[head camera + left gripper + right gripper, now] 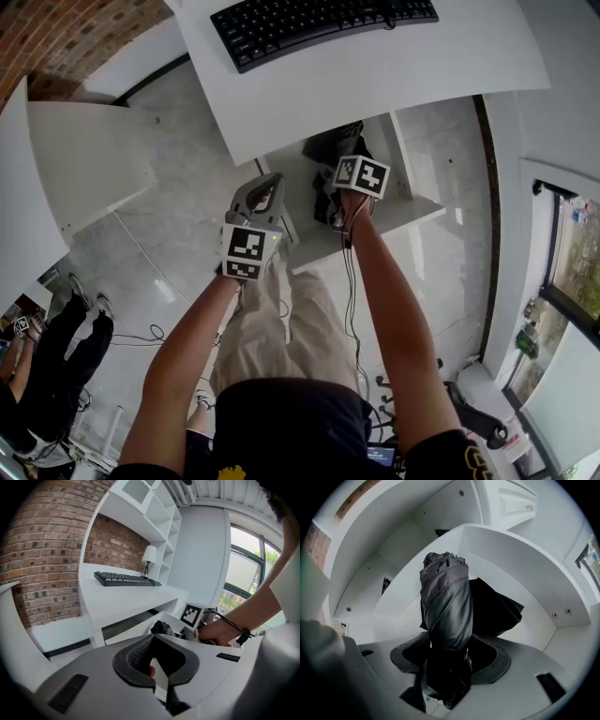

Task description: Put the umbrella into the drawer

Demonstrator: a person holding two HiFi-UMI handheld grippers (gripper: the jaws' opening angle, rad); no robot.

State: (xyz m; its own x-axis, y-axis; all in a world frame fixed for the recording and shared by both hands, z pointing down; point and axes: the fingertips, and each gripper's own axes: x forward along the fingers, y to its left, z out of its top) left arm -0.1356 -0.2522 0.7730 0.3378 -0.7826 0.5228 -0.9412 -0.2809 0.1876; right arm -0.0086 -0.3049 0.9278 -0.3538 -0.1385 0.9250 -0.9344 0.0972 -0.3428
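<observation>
Drawer (405,214) stands pulled out from under the front edge of the white desk (394,66). It is open-topped, with white walls.

Right gripper (449,643): reaches down into the drawer, marker cube uppermost in the head view. Jaws are partly open and clamped on the umbrella (445,595), one pad on each side of the bundle.

Umbrella: folded, dark grey to black fabric. The gripped end is toward the camera and the far end points at the drawer's back corner. A loose black flap hangs out on the bundle's right side. The bundle lies within the drawer walls. Cannot tell whether it touches the drawer bottom. From the head view it shows only as a dark mass at the drawer's back edge, just under the desk front.

Left gripper (153,638): held outside the drawer, near its left front corner, above the pale floor (169,234). Pad tips meet and nothing is between them. Its camera looks across at the desk front and the right gripper's cube.

Desk top: black keyboard (319,23) near the front edge. The left gripper view also shows a small white-shaded lamp (150,555) at the desk's back, beside white shelving, with a brick wall (37,550) behind.

A seated person's legs (66,347) are at the lower left of the floor, well apart from the drawer.
</observation>
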